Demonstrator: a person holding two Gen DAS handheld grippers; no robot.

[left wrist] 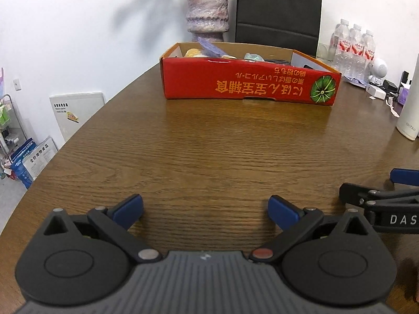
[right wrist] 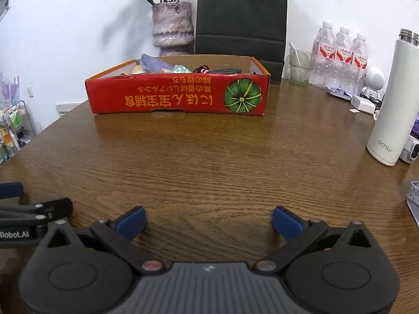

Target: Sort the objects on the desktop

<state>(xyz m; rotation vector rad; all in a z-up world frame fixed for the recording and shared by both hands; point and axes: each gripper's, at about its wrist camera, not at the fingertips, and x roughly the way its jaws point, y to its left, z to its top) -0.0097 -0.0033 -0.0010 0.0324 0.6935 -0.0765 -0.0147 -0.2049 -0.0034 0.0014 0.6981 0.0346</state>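
Jaws wide and empty on both the left gripper (left wrist: pixel 205 210) and right gripper (right wrist: pixel 209 218), low over bare worktop (left wrist: pixel 209 144). Red box (left wrist: pixel 248 85) sits well ahead, holding the sorted bits. Best approach: rise above its near wall before reaching in. Contents mostly hidden behind that wall; items unclear.

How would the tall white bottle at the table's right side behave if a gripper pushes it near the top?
The white bottle stands upright, tall and narrow, so it would probably tip rather than slide. Its smooth, rounded wall looks slippery and, once down, apt to roll.
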